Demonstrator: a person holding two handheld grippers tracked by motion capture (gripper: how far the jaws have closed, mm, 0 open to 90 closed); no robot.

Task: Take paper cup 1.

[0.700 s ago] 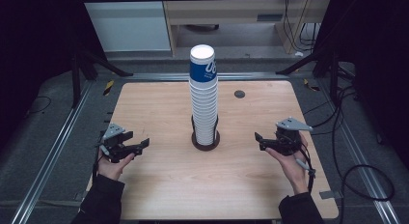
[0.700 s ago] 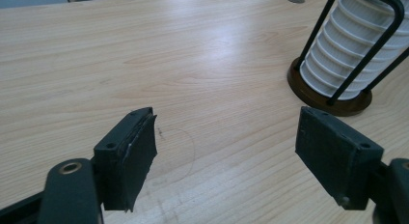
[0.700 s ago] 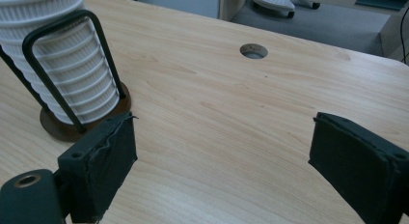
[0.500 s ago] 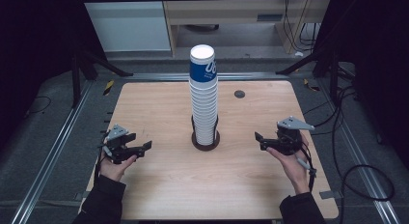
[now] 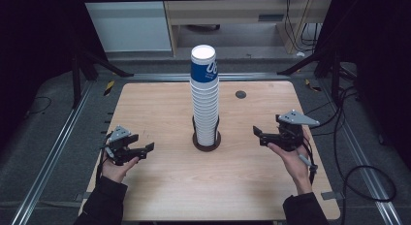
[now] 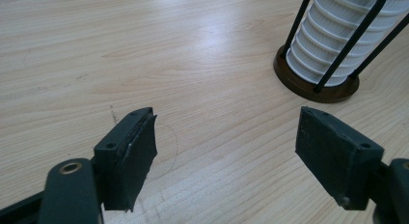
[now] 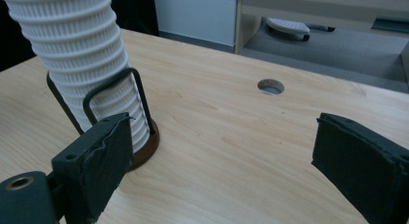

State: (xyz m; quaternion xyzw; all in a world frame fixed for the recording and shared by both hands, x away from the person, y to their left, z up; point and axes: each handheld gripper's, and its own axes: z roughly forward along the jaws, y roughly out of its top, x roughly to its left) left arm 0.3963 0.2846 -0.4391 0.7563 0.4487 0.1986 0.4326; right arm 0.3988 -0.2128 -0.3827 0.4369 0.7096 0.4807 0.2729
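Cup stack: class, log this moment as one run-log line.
cup stack: upright in holder | left gripper: open, empty | right gripper: open, empty

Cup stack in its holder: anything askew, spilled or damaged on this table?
Nothing stands out. The cup stack stands upright in its wire holder at the middle of the table, its top cup with blue print seated straight. Both tongs, left and right, are open and clear of it. The pads look frayed at their edges.
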